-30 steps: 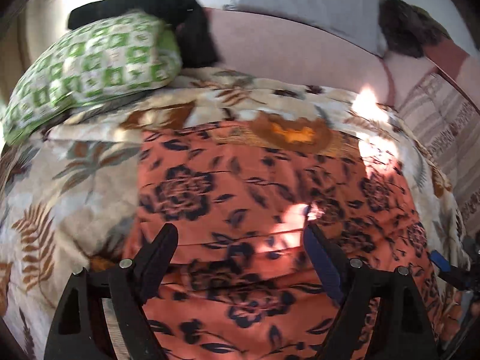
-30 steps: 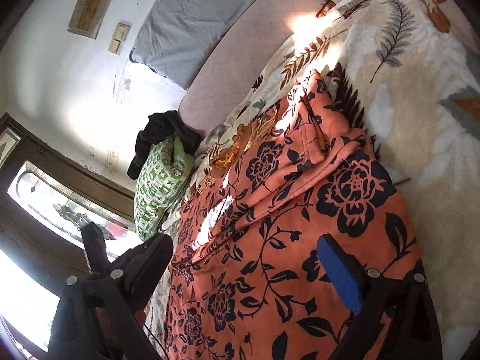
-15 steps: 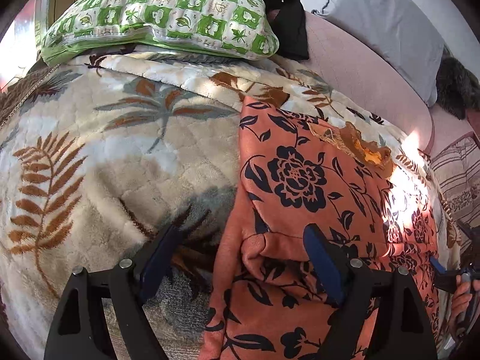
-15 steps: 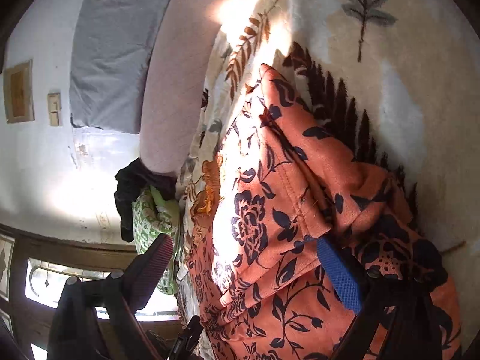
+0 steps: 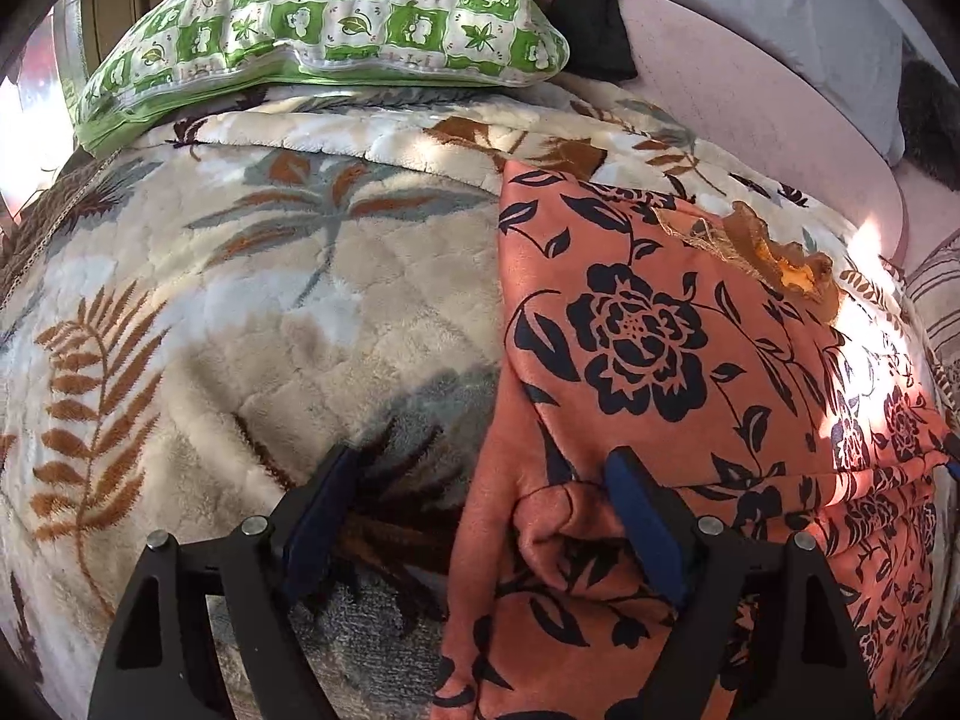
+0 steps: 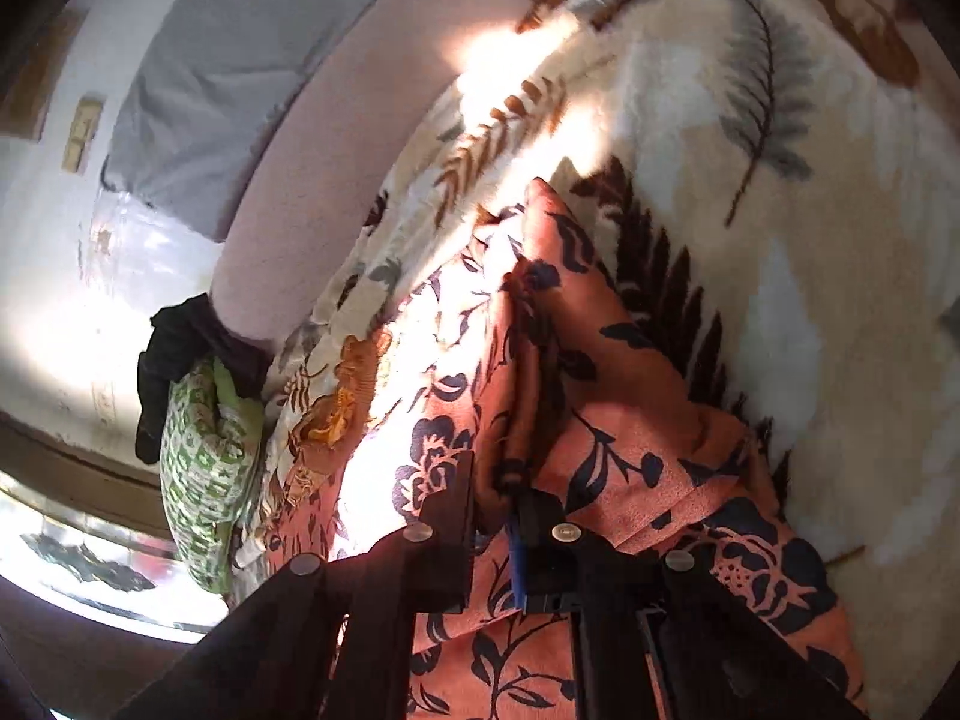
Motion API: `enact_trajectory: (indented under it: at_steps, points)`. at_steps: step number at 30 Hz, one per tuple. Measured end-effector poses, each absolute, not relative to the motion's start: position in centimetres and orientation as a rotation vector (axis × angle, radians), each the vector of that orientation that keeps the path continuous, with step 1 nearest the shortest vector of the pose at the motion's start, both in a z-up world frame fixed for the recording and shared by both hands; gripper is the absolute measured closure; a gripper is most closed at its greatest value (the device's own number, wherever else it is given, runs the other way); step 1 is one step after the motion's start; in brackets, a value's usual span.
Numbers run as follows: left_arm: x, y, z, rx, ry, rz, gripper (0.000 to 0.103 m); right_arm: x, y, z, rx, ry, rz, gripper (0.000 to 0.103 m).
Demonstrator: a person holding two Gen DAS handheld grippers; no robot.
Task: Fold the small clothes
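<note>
On the blanket, right tongs just clamped the garment; left tongs apart.

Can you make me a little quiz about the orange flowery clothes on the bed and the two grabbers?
1. True or false: the right gripper is pinching a fold of the orange floral garment.
2. Which gripper stands wide open? A) left gripper B) right gripper
3. What lies at the head of the leaf-print blanket, beside the black cloth?

Key
1. True; its jaws have just been closing on the fabric.
2. A; one finger is over the blanket, the other over the garment's edge.
3. The green-and-white checked pillow.
</note>
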State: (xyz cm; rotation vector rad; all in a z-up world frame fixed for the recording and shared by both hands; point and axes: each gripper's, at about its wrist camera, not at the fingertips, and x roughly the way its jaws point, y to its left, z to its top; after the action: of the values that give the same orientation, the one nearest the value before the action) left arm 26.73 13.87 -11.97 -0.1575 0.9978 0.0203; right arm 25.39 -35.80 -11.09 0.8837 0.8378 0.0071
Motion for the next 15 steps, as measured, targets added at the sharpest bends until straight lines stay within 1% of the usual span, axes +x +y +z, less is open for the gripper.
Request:
enact_trajectory:
  at_steps: [2, 3, 4, 5, 7, 8, 9, 10, 12, 13, 14, 15]
  points:
    - [26.7, 13.7, -12.0, -0.142, 0.995, 0.028, 0.018, 24.4, -35.4, -10.7, 0.803, 0.837, -0.027, 0.093]
    - [26.7, 13.7, -11.8, -0.140, 0.999, 0.033, 0.018, 24.6, -35.2, -11.8, 0.760, 0.885, -0.053, 0.092]
    - [26.7, 13.7, -11.6, -0.145, 1.004, 0.035, 0.018, 25.0, -35.3, -13.4, 0.741, 0.948, -0.065, 0.088]
    - [26.5, 13.9, -11.3, -0.156, 1.004, 0.034, 0.018, 24.7, -35.8, -14.5, 0.777, 0.958, -0.047, 0.089]
    - [26.1, 14.2, -10.2, -0.162, 0.970, 0.038, 0.018, 23.2, -36.7, -14.1, 0.812, 0.902, -0.042, 0.088]
    - [25.9, 14.2, -9.6, -0.162, 0.948, 0.037, 0.018, 22.8, -36.8, -13.4, 0.791, 0.892, -0.060, 0.084]
    - [25.9, 14.1, -8.9, -0.165, 0.925, 0.028, 0.018, 22.5, -36.8, -12.5, 0.769, 0.869, -0.065, 0.082]
    - [25.9, 14.0, -8.3, -0.170, 0.904, 0.014, 0.018, 22.3, -36.7, -11.4, 0.747, 0.838, -0.051, 0.077]
    - [26.1, 13.3, -7.5, -0.171, 0.878, -0.021, 0.018, 22.4, -36.0, -9.4, 0.718, 0.791, -0.010, 0.056]
    - [26.2, 12.8, -7.3, -0.160, 0.871, -0.035, 0.018, 22.6, -35.5, -8.5, 0.730, 0.764, 0.021, 0.027]
    - [26.5, 12.2, -7.6, -0.137, 0.877, -0.040, 0.018, 22.9, -35.2, -7.9, 0.744, 0.732, 0.062, 0.015]
    - [26.9, 11.8, -8.3, -0.102, 0.904, -0.026, 0.018, 23.3, -34.8, -7.5, 0.749, 0.711, 0.104, 0.015]
